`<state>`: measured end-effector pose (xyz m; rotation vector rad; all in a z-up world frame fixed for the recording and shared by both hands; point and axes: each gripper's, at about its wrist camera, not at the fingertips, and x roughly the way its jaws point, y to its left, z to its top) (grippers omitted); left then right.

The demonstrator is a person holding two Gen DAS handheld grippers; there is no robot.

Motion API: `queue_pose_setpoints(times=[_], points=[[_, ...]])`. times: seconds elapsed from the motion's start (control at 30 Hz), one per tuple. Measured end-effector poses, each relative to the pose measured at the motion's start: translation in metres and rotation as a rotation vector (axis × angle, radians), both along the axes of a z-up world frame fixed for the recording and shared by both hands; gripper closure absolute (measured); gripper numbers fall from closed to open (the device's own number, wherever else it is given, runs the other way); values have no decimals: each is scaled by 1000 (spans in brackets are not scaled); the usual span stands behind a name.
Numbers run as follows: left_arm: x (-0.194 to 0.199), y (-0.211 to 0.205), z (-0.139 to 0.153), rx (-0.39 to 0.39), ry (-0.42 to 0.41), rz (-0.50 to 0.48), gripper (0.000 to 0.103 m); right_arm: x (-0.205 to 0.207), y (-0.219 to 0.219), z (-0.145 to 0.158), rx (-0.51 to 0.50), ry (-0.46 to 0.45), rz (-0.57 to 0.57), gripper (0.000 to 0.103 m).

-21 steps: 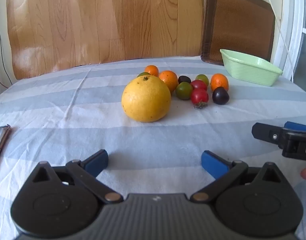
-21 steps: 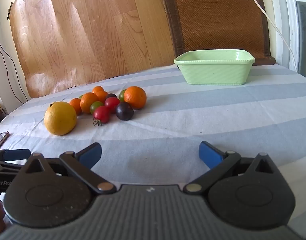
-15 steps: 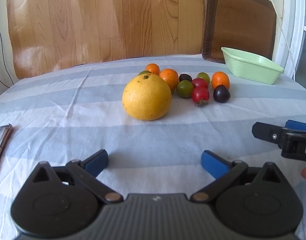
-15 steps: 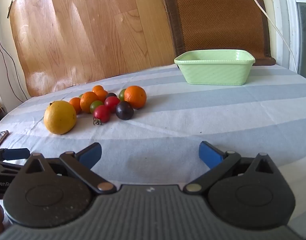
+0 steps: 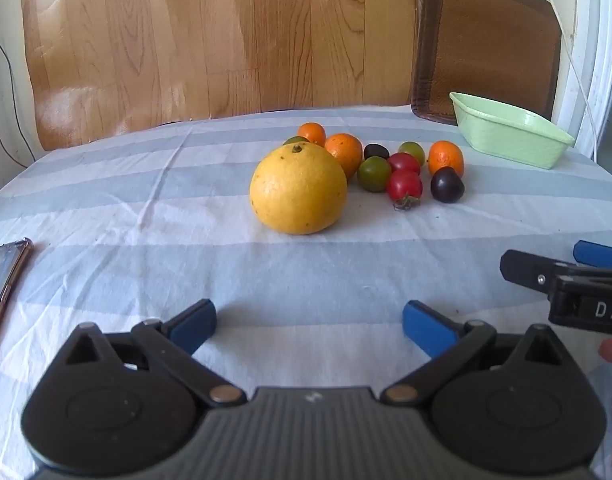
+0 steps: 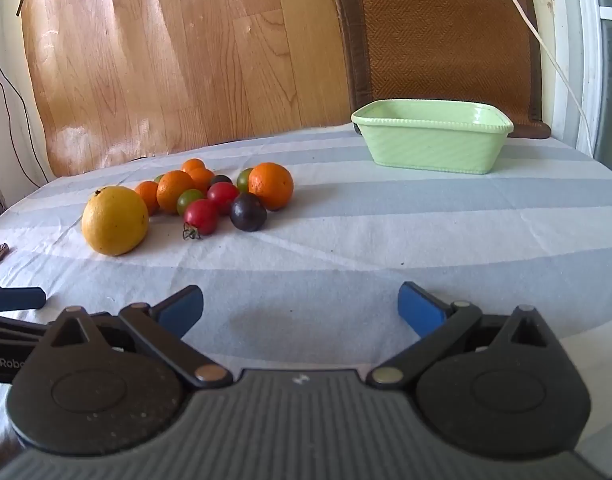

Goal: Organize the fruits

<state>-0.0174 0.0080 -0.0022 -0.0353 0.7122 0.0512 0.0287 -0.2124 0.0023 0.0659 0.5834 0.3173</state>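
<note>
Well ahead of both tongs (image 5: 309,326) (image 6: 300,306) (spread, nothing between), fruits (image 5: 298,189) clustered on cloth.

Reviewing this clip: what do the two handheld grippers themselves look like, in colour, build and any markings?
Both match: the left gripper and right gripper have a ribbed dark-grey body, two round black housings, black linkage arms with brass-coloured pivot pins, and blue fingertip pads. White lettering, partly cut off, shows on each gripper's side in the other's view. No cables or sleeves show.

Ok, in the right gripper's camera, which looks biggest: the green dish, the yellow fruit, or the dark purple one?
1. Green dish, though it sits farthest away.
2. Yellow fruit.
3. Dark purple fruit, clearly smallest.
</note>
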Motion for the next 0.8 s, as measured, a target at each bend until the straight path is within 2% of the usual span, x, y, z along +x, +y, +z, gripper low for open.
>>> queue_pose_setpoints(times=[0.53,0.73,0.8], points=[[11,-10,6,21,11,1,0,0,0,0,3,0,0,0],[6,1,9,-16,-23,-26,0,0,-1,0,9,-1,1,0],[2,9,12,-2,-51,-16,0,-1,-1,1,10,-3,1,0]])
